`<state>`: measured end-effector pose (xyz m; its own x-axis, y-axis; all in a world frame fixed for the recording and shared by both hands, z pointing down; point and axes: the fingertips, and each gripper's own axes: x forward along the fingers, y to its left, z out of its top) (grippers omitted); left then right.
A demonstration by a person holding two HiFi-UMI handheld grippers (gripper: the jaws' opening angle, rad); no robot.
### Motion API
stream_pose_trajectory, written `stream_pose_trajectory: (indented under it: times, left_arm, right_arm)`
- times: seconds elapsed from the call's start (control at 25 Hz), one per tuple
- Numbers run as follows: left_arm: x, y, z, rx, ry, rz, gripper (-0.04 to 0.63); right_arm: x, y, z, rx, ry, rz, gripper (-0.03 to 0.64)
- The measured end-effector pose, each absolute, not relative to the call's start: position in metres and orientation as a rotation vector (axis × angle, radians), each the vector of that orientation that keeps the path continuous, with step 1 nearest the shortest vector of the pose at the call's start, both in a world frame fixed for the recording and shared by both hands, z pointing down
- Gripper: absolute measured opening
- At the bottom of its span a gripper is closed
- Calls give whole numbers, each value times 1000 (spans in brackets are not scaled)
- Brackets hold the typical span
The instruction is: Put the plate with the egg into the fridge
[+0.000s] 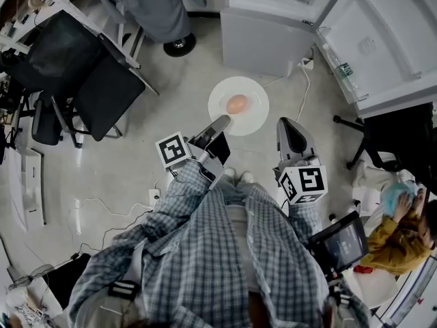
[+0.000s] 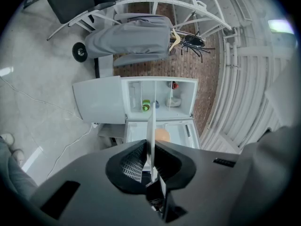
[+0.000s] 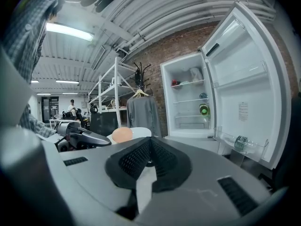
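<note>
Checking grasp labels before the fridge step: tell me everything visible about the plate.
The plate is round, white, glossy, ceramic-looking, with a shallow well. It is held about level above the floor, short of the open fridge. The left gripper is clamped on its near rim, seen edge-on between the jaws in the left gripper view. A brownish egg sits near its centre. The right gripper is alongside, shut and empty.

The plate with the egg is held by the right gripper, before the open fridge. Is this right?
No. The left gripper holds the plate with the egg, its fingers shut on the rim; the left gripper view shows this. The fridge is indeed open.
</note>
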<state>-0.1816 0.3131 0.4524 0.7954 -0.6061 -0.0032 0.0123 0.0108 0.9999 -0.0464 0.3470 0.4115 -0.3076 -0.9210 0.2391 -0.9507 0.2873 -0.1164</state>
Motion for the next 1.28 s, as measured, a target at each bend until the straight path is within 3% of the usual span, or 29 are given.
stream_pose_trajectory:
  times: [1.28]
  left_arm:
    - [-221,307,454,1499,-485,-519,29]
  right_arm:
    - [-74,352,415,1823,-2353,366,6]
